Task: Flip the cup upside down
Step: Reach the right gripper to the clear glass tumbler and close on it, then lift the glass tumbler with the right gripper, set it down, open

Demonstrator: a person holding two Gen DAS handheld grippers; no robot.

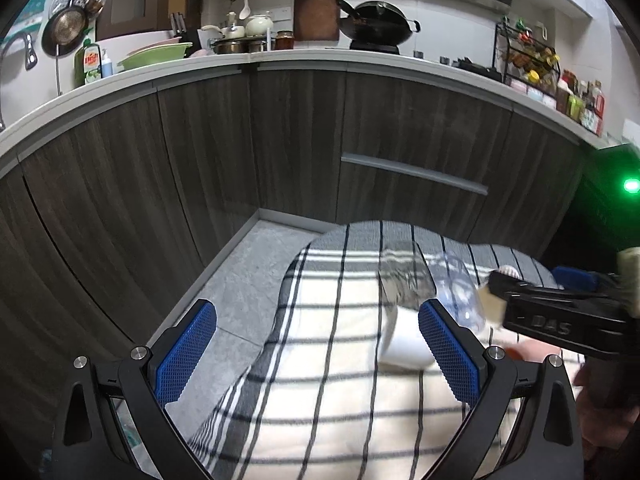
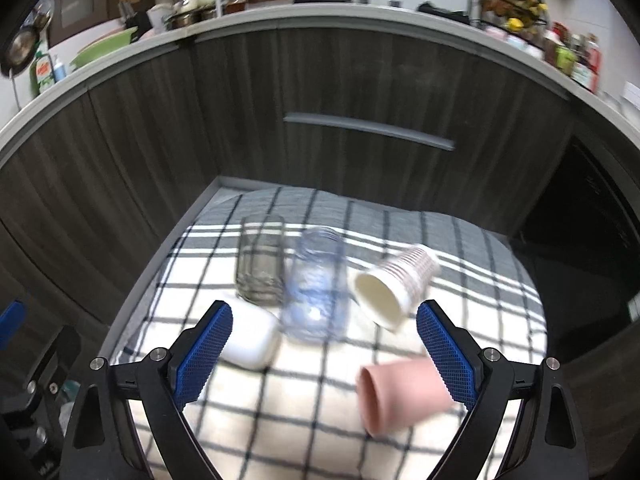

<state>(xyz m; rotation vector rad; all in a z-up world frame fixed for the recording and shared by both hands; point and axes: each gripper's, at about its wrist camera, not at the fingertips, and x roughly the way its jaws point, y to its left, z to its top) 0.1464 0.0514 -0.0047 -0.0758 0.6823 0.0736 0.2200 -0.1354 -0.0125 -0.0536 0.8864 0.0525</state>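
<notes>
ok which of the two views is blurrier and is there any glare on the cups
Right wrist view: motion blur smears the clear blue cup, glass cup and striped paper cup, with a bright glare spot low on the blue cup; strong light bands cross the checked cloth. Left wrist view: sharper on the cabinets, though the cups are soft there too; a green light flares at the right edge.

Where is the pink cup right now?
In the right wrist view, the pink cup lies on its side on the checked cloth, low right, just below the striped paper cup.

Right gripper (image 1: 568, 316) body reads "DAS"; green bottle (image 1: 90, 62) label illegible.
</notes>
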